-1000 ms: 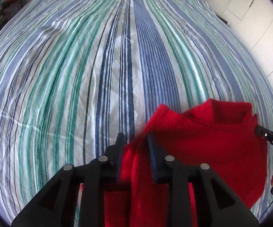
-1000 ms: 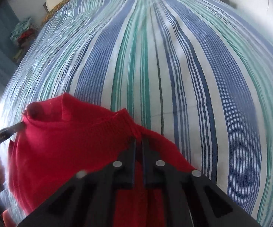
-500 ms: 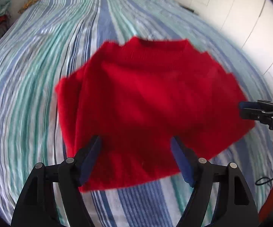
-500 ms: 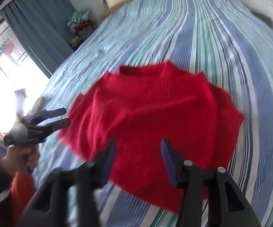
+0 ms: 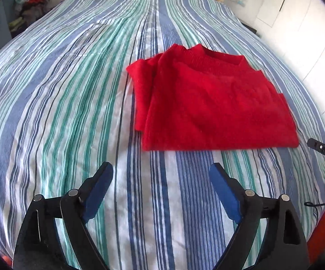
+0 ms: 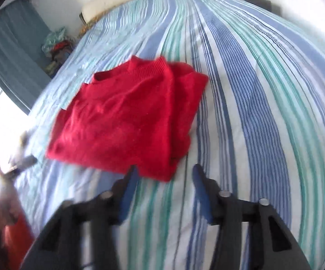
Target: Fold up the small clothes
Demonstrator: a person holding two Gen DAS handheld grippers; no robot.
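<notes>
The red sweater [image 5: 209,105] is lying folded on the striped bed [image 5: 72,90]; both grippers [image 5: 161,180] [image 6: 163,175] are hovering, jaws released, likely finished.

left gripper [image 5: 161,174]: lower centre, jaws spread, holding nothing | red sweater [image 5: 212,110]: folded flat, centre-right, apart from gripper | striped bed [image 5: 61,94]: under both | right gripper [image 5: 320,147]: tip at right edge

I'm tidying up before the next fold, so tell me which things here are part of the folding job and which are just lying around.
Part of the job:
- red sweater, folded on the striped bedspread
- left tongs, open
- right tongs, open

Just lying about:
- clothes pile beside the bed
- pillow at the head of the bed
- blue curtain
</notes>
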